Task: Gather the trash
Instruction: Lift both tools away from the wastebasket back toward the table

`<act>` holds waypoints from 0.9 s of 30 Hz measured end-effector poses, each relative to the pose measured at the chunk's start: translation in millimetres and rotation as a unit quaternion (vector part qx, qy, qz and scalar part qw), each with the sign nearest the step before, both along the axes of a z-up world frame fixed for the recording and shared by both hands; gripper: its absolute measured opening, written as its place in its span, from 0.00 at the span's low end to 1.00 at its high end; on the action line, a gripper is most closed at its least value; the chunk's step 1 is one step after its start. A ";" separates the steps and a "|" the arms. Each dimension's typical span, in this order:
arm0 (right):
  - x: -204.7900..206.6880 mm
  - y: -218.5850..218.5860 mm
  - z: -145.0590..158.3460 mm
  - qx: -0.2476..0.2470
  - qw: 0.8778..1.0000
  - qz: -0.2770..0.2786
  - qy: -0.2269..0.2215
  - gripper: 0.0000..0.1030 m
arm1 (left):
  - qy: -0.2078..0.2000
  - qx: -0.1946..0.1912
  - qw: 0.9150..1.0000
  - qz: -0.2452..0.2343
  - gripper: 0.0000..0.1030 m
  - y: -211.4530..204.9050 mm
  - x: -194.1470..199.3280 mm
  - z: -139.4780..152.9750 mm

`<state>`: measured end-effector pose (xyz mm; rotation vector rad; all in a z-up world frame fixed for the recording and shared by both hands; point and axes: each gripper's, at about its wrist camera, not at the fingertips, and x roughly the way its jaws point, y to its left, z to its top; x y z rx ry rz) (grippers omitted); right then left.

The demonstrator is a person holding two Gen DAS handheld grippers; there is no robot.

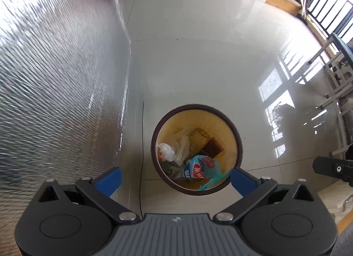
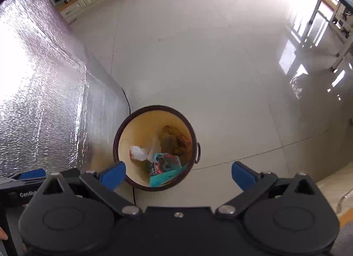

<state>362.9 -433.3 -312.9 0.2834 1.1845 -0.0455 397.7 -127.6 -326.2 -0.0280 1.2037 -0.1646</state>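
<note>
With right claw spread, trash below

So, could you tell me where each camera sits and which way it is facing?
Left wrist: on the left gripper, looking steeply down at the bin; its blue fingers spread wide, the right gripper's edge at right.
Right wrist: on the right gripper, looking down at the bin; jaws wide open and empty, left gripper at lower left.
Shared: bin, teal wrapper, foil sheet, tiled floor.

Both wrist views steeply downward from well above, sharing the bin, floor
</note>
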 end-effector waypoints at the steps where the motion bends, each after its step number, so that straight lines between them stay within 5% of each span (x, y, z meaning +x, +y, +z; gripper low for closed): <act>1: -5.1 -0.2 6.2 -0.003 1.000 -0.002 -0.004 1.00 | -0.004 -0.002 1.000 -0.002 1.00 0.8 -3.3 6.0; 27: -126.1 15.4 132.8 -0.050 0.991 -0.044 -0.116 1.00 | -0.128 -0.051 0.989 -0.059 1.00 20.7 -89.0 150.2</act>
